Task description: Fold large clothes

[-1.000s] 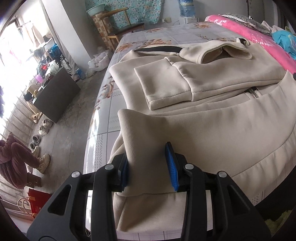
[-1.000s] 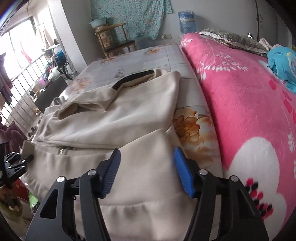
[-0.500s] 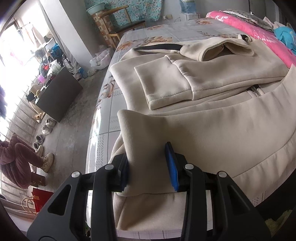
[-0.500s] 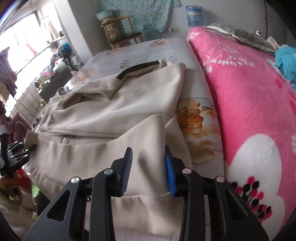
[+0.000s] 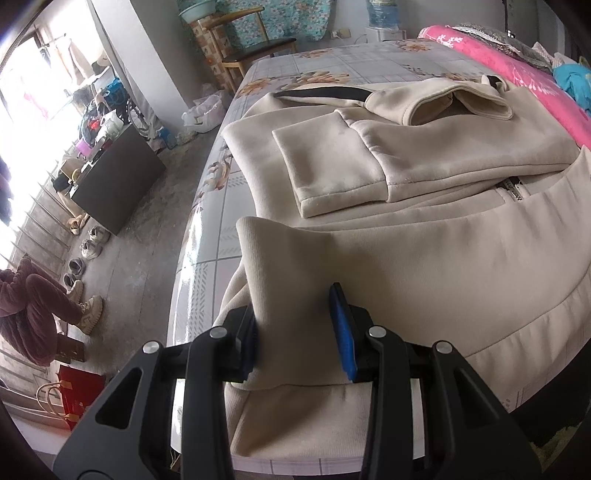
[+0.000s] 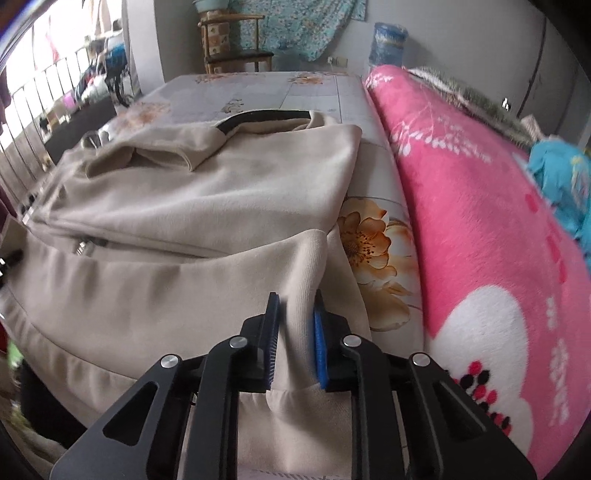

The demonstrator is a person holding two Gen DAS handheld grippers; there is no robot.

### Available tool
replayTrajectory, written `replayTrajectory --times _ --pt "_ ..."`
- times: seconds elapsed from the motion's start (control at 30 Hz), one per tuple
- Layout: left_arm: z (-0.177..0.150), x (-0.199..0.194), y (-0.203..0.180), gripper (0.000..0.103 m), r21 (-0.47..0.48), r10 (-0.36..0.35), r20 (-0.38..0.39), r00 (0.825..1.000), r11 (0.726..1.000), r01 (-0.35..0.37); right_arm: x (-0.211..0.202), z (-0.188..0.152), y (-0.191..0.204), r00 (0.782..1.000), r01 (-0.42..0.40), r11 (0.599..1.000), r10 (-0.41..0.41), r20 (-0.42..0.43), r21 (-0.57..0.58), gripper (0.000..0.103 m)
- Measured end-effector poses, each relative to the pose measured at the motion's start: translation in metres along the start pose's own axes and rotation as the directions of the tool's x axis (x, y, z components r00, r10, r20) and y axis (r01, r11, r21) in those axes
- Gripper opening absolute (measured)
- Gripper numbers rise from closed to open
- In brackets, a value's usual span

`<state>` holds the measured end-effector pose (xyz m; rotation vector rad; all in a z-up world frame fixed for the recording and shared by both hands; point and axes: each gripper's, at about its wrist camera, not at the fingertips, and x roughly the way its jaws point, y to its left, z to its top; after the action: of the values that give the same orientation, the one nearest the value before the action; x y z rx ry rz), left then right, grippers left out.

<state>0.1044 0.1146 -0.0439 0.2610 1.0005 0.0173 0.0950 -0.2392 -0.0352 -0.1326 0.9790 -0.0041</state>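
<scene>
A grey, rough concrete floor (image 5: 147, 236) runs beside the bed's glossy floral-tiled cover (image 5: 369, 62); a low dark cabinet (image 5: 118, 181) stands near a bright, overexposed window with metal railings (image 5: 33, 229); several pairs of shoes (image 5: 88, 243) line the floor; a wooden chair (image 5: 251, 44) sits against a pale wall hung with a teal patterned cloth (image 6: 295, 26); a fluffy pink flowered blanket (image 6: 480, 240) lies at the right.

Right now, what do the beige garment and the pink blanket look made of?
Beige garment: looks like thick fleece-backed knit, matte, with a ribbed hem and soft rounded folds. Pink blanket: probably plush synthetic fleece, its surface a fuzzy pile with a slight sheen.
</scene>
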Motion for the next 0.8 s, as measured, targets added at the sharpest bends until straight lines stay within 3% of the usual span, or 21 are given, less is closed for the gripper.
replayTrajectory --times 0.23,0.8 --pt "0.0003 0.0005 0.0005 0.035 -0.011 0.001 0.005 1.0 1.0 -0.001 0.0034 0.0006 0.0068 0.998 0.059 0.997 -0.059 -0.001 -0.041 0.017" --pt "0.0011 0.0009 0.0 0.035 -0.034 -0.012 0.006 1.0 0.999 0.012 0.0046 0.0025 0.0086 0.997 0.077 0.996 -0.077 -0.018 -0.037 0.017"
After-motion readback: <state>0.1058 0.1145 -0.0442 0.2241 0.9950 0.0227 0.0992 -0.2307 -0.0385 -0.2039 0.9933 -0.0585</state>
